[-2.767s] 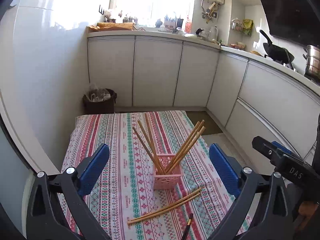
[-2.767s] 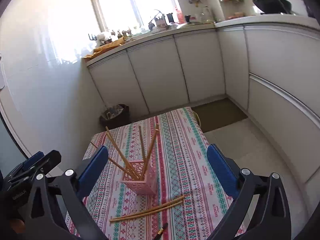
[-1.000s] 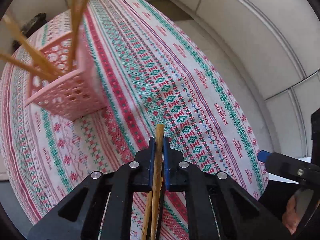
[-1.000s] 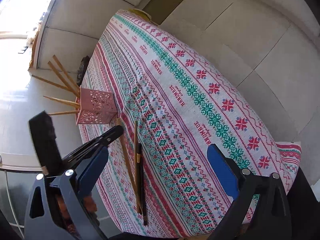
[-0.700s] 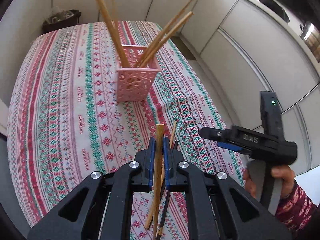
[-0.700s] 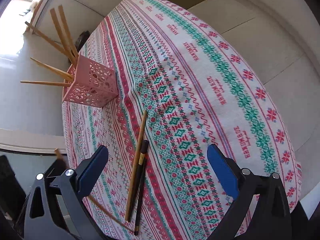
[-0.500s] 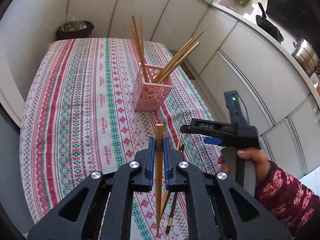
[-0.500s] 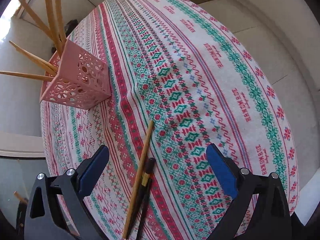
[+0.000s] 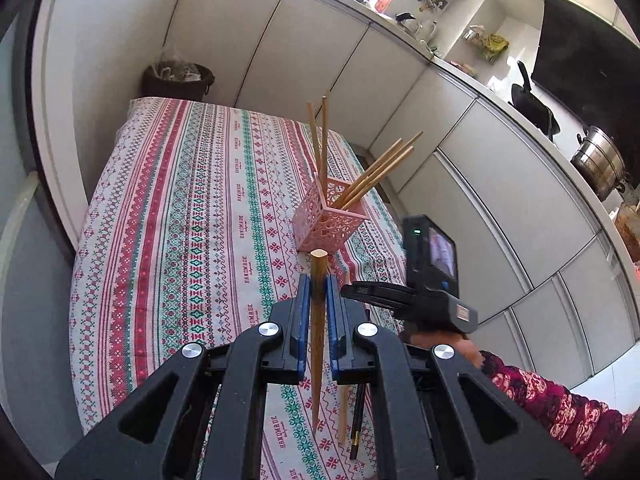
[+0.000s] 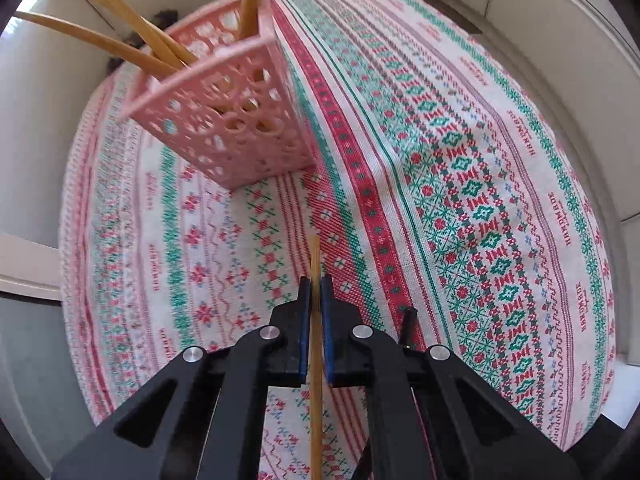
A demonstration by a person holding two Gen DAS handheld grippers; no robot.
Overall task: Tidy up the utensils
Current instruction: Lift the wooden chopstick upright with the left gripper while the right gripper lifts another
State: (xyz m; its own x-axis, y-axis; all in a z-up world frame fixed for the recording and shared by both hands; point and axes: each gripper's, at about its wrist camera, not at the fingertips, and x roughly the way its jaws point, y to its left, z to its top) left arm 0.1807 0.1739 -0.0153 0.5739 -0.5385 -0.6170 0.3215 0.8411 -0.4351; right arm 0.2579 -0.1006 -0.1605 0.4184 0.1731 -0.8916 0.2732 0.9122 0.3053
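Observation:
A pink lattice holder (image 9: 328,224) with several wooden chopsticks (image 9: 372,178) stands on the patterned tablecloth (image 9: 192,216). My left gripper (image 9: 316,284) is shut on a wooden chopstick (image 9: 318,320), held above the cloth, short of the holder. My right gripper (image 10: 314,288) is shut on another wooden chopstick (image 10: 315,360) low over the cloth, with the holder (image 10: 224,120) close ahead to the left. The right gripper also shows in the left wrist view (image 9: 360,290). A wooden chopstick (image 9: 343,408) and a dark chopstick (image 9: 357,420) lie on the cloth below my left gripper; the dark one's tip shows in the right wrist view (image 10: 408,324).
The table's right edge drops to the floor beside white kitchen cabinets (image 9: 500,200). A dark waste bin (image 9: 178,80) stands beyond the far end of the table. A white wall (image 9: 104,40) runs along the left.
My right gripper has dropped to the cloth and shut on a wooden chopstick; it was open before. My left gripper has lifted its chopstick away from the table.

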